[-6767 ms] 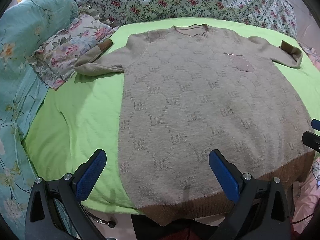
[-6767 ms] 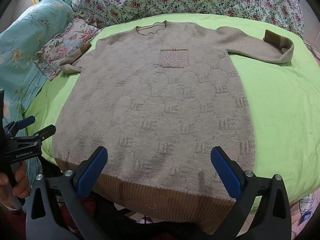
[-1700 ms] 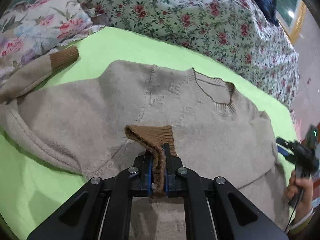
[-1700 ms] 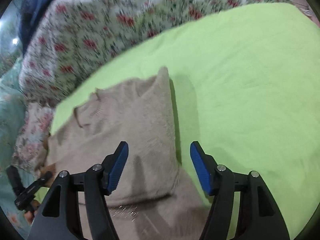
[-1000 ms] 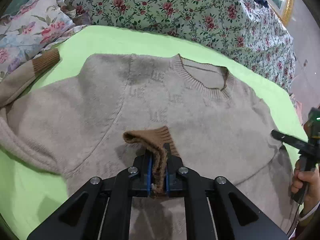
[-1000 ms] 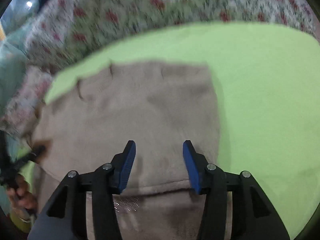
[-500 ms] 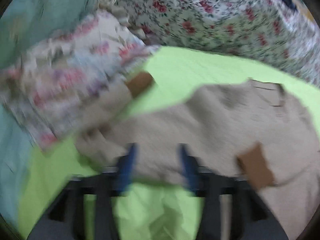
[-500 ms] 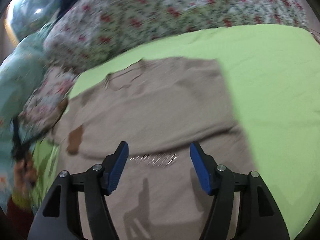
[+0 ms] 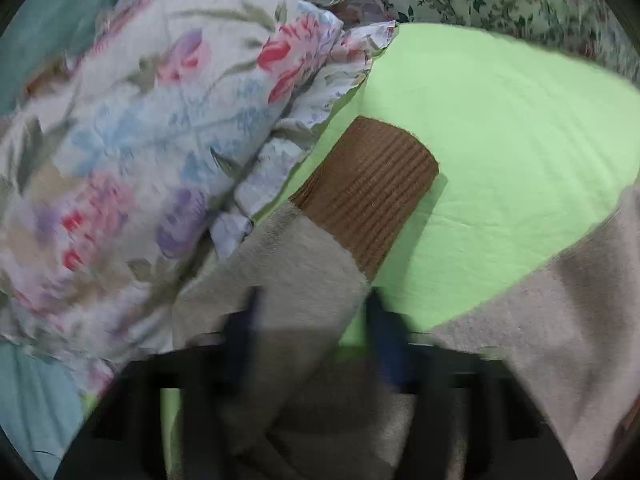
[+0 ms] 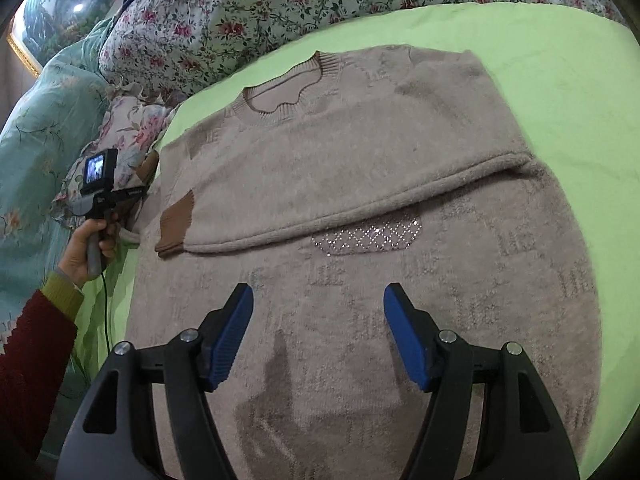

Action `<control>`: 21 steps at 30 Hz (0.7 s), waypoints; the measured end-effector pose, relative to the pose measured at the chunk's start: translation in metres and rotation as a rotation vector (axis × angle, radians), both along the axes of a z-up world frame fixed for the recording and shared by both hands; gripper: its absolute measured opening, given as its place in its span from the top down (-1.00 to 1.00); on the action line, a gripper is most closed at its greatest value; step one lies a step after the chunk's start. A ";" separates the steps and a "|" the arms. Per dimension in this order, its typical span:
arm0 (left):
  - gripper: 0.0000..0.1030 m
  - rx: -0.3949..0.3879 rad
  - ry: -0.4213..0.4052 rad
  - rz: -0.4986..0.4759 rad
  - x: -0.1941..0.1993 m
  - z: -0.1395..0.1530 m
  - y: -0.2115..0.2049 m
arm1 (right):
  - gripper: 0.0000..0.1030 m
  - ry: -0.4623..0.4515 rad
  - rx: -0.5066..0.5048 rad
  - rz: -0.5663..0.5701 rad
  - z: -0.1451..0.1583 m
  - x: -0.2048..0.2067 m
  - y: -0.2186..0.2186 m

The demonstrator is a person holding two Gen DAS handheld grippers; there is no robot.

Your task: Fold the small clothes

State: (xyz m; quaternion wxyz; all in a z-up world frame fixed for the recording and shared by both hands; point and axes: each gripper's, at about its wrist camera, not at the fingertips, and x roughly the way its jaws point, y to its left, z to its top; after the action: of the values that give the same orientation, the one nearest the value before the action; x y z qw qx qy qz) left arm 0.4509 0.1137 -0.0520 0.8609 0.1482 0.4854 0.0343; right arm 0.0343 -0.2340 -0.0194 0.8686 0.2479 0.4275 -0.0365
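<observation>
1. the right hand-held gripper (image 10: 318,334) hovers over the lower body of the sweater (image 10: 360,240), its blue fingers (image 10: 234,336) spread wide with nothing between them and no clear contact with the knit.
2. the left hand-held gripper (image 9: 316,336) is smeared by motion blur; its fingers look parted on either side of the left sleeve (image 9: 288,280), but whether they pinch the fabric or merely straddle it i cannot tell.
3. that sleeve runs up toward a brown ribbed cuff (image 9: 372,196), which lies on the green sheet (image 9: 520,140) right against the frilled edge of a floral pillow (image 9: 160,120).
4. the sweater lies flat on the bed, neck opening (image 10: 280,88) toward the flowered bedding. its right sleeve is folded across the chest, with its brown cuff (image 10: 176,220) near the left edge of the body and the sleeve's edge partly covering the sparkly pocket (image 10: 368,236).
5. in the right wrist view, the person's left hand (image 10: 90,248) grips the handle of the left tool beside the pillow, a small lit screen on its back.
6. a second ago the left hand-held gripper was clamped on the right sleeve's cuff above the chest; now that cuff rests on the sweater, free of the tool, and the tool is at the other sleeve.
7. the right hand-held gripper has pulled back from the shoulder area to the lower body, and its fingers stand wider apart than a second ago.
</observation>
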 end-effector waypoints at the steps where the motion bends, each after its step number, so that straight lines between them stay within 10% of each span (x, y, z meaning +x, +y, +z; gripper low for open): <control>1: 0.84 -0.026 0.002 0.002 -0.002 0.003 0.004 | -0.33 -0.004 0.000 -0.001 0.001 0.000 0.000; 10: 0.85 -0.418 -0.149 -0.142 -0.089 0.081 -0.020 | -0.33 -0.065 0.023 -0.009 0.015 -0.007 0.005; 21: 0.85 -0.661 -0.093 -0.503 -0.188 0.099 -0.210 | -0.33 -0.054 0.057 -0.085 0.009 -0.036 -0.014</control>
State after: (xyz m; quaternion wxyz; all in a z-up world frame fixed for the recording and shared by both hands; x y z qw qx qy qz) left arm 0.2627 -0.0959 0.0475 0.8646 -0.0241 0.3797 -0.3281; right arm -0.0018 -0.2478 -0.0106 0.8700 0.2914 0.3940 -0.0544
